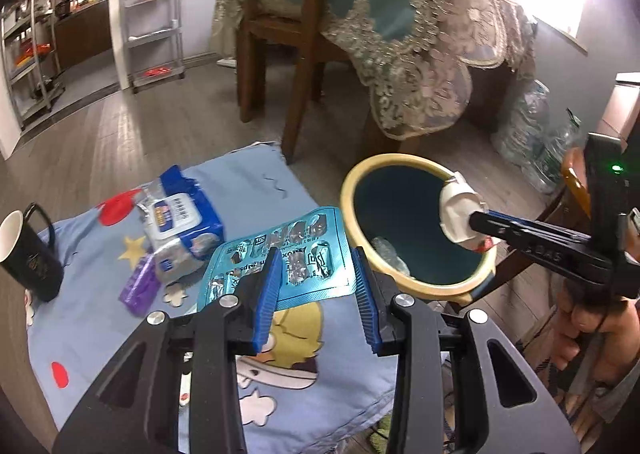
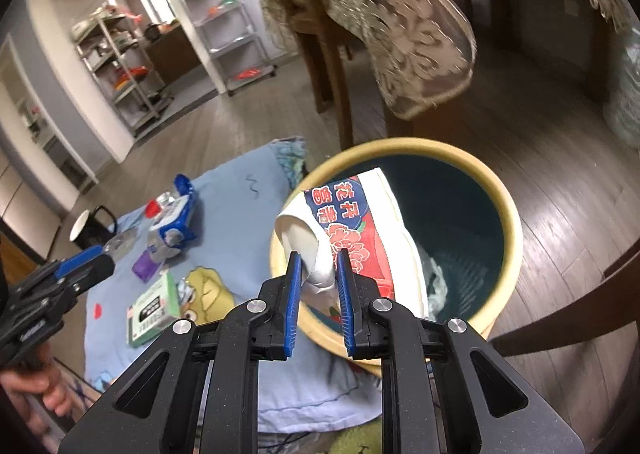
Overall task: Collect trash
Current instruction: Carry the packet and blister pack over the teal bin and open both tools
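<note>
The right gripper (image 2: 317, 260) is clenched on a crumpled white wrapper (image 2: 368, 238) with red and blue print, which hangs just ahead of its blue fingers, over the open mouth of the yellow-rimmed bin (image 2: 508, 210). The left gripper (image 1: 316, 260) stands released, its jaws spread above a blue blister pack (image 1: 304, 254) lying on the cartoon-printed cloth (image 1: 100, 334). The bin (image 1: 360, 242) sits just to its right, a wipes pack (image 1: 180, 218) and a black mug (image 1: 28, 250) off to its left.

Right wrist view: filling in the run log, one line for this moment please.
right claw: shut on paper cup, over trash bin | left claw: open above blister pack | cloth: wipes pack, mug
</note>
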Tool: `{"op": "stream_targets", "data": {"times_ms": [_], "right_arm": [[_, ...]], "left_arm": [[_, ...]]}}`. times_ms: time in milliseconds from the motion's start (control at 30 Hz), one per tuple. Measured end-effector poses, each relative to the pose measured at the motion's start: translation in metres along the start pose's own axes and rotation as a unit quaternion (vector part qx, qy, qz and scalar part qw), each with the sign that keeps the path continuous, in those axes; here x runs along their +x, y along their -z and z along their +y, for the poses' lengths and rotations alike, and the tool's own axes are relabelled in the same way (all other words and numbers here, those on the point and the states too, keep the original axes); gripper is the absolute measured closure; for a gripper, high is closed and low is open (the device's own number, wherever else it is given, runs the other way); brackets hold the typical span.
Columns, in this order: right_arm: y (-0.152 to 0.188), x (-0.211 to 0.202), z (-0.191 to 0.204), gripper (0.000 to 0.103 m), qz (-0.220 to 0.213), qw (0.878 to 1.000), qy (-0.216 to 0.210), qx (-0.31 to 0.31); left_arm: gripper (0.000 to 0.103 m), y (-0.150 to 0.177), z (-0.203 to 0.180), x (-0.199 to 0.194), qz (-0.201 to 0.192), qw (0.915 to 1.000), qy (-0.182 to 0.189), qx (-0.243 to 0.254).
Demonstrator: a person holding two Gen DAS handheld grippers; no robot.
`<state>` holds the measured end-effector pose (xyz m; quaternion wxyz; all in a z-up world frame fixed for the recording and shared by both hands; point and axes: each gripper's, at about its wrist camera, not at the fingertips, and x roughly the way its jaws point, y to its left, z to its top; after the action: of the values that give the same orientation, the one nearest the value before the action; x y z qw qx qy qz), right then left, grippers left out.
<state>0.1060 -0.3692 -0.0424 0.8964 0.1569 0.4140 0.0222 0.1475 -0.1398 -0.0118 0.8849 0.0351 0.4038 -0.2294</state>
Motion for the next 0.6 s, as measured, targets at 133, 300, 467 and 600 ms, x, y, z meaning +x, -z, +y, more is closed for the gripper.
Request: {"op": "stream_targets", "data": {"times_ms": [133,300,467,600], "right_arm": [[-0.001,0.014,-0.01,0.083,0.021,1.0,0.01,0.019],[-0.001,0.013,-0.022,0.061,0.02,0.998,0.007,0.054],[-0.005,-0.007,-0.028,0.052,-0.008,0.998,0.009,0.065],[-0.008,-0.033,-0.031,0.025,-0.042,0.995,0.031,0.08]], "left_arm": [[0.068,-0.004,-0.013,0.006,0.004,0.9999,0.009,0.01],[0.068,-0.009,-0.024,0.015,0.01,0.9997,0.017,0.017],[0.068,-0.013,-0.037,0.026,0.015,0.9991,0.025,0.03],[0.068,-0.019,-0.052,0.037,0.019,0.9982,0.042,0.039]]}}
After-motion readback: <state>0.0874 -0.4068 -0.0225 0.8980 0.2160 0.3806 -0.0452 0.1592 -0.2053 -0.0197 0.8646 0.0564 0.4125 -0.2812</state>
